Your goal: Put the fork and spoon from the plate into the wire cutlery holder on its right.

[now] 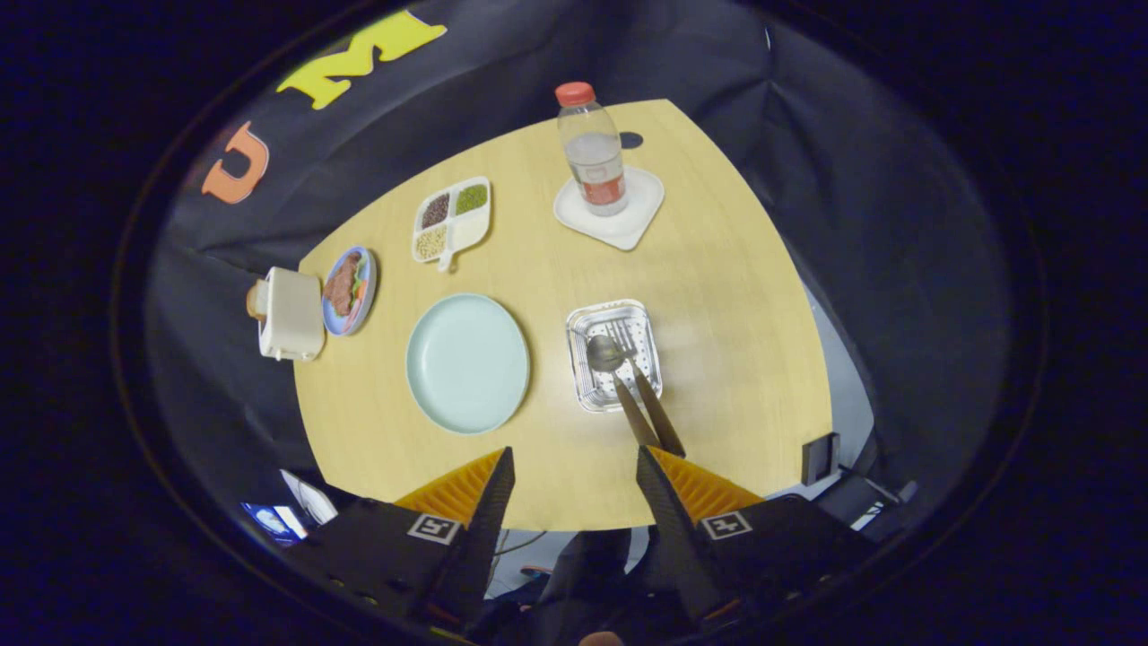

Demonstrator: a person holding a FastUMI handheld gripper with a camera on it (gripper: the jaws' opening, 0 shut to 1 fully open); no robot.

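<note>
The fingers (574, 489) stand apart, gripping nothing, high above the bench (717, 296). Fork (641, 381) and spoon (614, 368) lie in the holder (583, 323), heads overlapping and hard to separate; the plate (466, 363) sits bare.

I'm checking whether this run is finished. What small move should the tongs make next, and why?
Probably none beyond backing away. The spoon and fork already lie in the wire cutlery holder, their handles sticking out over its near edge, and the plate to its left is bare. The tongs hang open above the table's near edge, holding nothing, so the job looks done.
</note>
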